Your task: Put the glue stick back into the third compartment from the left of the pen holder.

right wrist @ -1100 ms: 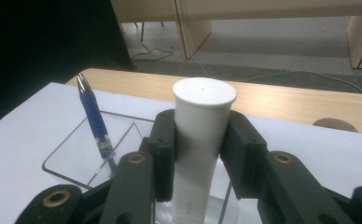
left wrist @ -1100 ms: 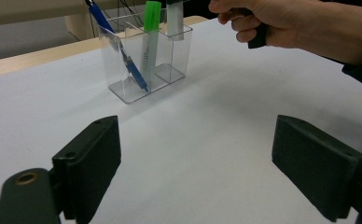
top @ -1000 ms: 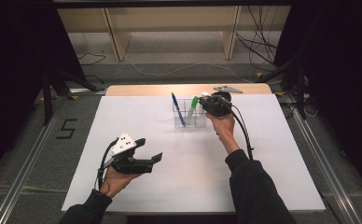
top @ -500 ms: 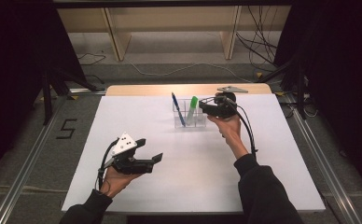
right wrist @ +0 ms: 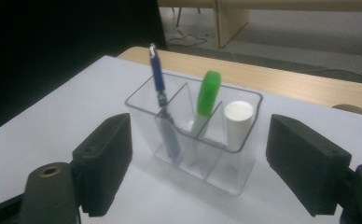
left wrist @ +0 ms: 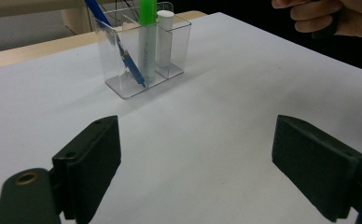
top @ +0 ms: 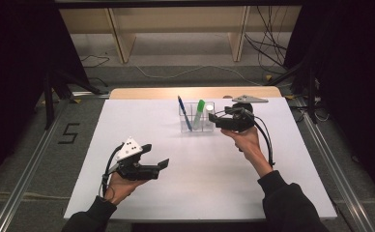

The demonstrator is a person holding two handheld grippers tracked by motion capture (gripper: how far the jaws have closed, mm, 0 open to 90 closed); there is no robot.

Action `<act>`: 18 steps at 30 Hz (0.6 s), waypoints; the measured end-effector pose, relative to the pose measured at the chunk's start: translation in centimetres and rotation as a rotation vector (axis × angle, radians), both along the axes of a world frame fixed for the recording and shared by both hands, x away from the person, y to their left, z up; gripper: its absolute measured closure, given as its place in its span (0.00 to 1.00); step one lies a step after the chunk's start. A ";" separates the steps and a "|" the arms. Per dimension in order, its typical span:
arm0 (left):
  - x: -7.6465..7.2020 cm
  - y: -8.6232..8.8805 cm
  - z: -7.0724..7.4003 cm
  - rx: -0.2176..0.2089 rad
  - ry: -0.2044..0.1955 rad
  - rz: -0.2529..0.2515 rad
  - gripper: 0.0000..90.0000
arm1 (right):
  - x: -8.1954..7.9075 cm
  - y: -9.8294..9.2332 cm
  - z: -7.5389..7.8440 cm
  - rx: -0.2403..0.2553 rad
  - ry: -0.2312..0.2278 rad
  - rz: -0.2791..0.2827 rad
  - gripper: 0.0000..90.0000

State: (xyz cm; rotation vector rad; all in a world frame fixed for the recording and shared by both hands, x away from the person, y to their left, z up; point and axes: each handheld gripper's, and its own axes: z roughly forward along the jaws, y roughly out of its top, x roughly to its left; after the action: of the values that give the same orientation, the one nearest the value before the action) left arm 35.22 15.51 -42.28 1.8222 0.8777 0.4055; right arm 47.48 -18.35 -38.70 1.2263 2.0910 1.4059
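So your white table (top: 190,188) carries everything, with a strip of bare wood along its far edge and grey floor all around. Near that far edge, about midway across, stands the clear organizer (top: 196,121), upright and split into compartments by clear walls. Your right gripper (top: 213,121) sits just beside its right end, pointing at it from the side, held in your right hand (top: 243,140). Its jaws have just been opening and now stand wide; in the right gripper view the organizer (right wrist: 193,135) lies ahead of them, framed between the two black jaws, but neither pad touches it and nothing is gripped. Your left gripper (top: 162,165) rests low over the near left part of the table, well apart from the organizer, its jaws spread wide with only bare table between them, as the left gripper view makes plain.

Inside the organizer you have three things, each in its own compartment. A blue pen (right wrist: 163,107) leans tilted in the left one as the right gripper view shows it, its top sticking well above the rim. A green marker (right wrist: 206,100) stands in the middle compartment, slightly tilted. A white cylinder (right wrist: 238,121) stands upright in the compartment nearest your right gripper, its flat top just above the rim.
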 end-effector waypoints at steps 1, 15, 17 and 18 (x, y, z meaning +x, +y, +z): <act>0.0 0.0 0.0 0.000 0.003 -0.002 0.17 | -0.4 0.0 0.1 -0.003 0.000 0.011 0.25; 0.0 0.0 0.0 -0.003 0.011 -0.008 0.17 | -5.3 -1.0 -0.5 0.002 -0.020 0.086 0.21; 0.0 0.0 0.0 -0.005 0.014 -0.009 0.17 | -6.1 -1.3 -0.7 0.004 -0.021 0.095 0.21; 0.0 0.0 0.0 -0.006 0.014 -0.009 0.17 | -6.5 -1.4 -0.8 0.004 -0.021 0.098 0.21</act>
State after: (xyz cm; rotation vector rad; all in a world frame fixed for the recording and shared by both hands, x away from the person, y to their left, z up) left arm 35.25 15.49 -42.32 1.8246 0.8795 0.3845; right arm 41.03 -19.76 -39.52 1.1199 2.1614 1.4592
